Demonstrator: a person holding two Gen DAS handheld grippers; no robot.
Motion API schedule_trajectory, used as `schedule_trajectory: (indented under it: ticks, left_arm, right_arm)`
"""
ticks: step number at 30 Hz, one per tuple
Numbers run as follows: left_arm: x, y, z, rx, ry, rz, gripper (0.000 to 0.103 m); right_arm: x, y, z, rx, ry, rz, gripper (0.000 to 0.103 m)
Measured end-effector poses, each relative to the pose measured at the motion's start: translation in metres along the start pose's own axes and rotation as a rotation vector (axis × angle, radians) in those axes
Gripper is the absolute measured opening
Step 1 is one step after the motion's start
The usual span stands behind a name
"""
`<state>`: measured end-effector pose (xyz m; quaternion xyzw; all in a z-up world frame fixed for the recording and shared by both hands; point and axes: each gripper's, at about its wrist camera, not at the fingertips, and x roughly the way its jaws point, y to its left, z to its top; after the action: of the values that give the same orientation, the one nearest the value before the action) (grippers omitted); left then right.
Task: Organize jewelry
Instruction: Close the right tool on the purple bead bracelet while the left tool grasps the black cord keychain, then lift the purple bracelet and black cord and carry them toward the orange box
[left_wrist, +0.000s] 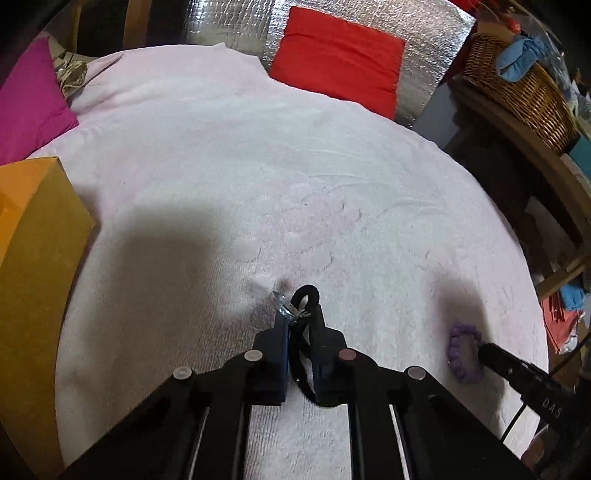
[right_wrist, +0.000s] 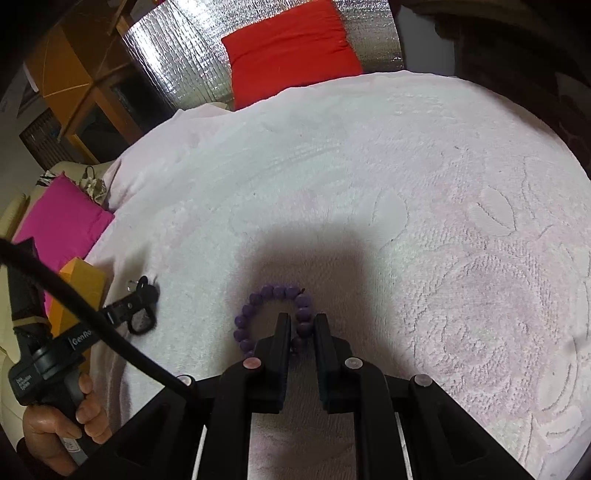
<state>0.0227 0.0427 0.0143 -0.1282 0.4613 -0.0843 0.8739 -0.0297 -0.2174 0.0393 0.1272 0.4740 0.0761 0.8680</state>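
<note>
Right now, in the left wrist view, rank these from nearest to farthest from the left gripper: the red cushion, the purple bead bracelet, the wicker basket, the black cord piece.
1. black cord piece, between the left gripper's jaws.
2. purple bead bracelet, to the right on the white blanket.
3. red cushion at the far edge, and wicker basket far right: too close to call.

Pale towel-covered bed (left_wrist: 332, 166); yellow box (left_wrist: 37, 258), purple bracelet (right_wrist: 266, 314).

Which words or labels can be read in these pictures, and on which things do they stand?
"DAS": on the right gripper body, left wrist view; further letters are cut off.
"GenRo": on the left gripper body, right wrist view; the rest is hidden behind the cable.
Small white label on its handle: too small to read.
</note>
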Motion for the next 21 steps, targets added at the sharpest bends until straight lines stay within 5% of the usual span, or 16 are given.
schedule_trajectory:
  ticks: [13,19,21]
  left_arm:
    - [-0.025,-0.006,-0.017,0.102,0.010,-0.049,0.009]
    - [-0.028,-0.009,-0.026,0.152,0.028,-0.053,0.009]
    - [-0.030,-0.009,-0.028,0.165,0.031,-0.056,0.009]
  right_arm:
    - [-0.017,-0.006,0.003,0.036,-0.026,-0.019,0.014]
    - [-0.008,-0.008,0.005,0.043,-0.003,-0.043,0.043]
    - [-0.002,-0.004,0.006,0.033,-0.005,-0.056,0.045]
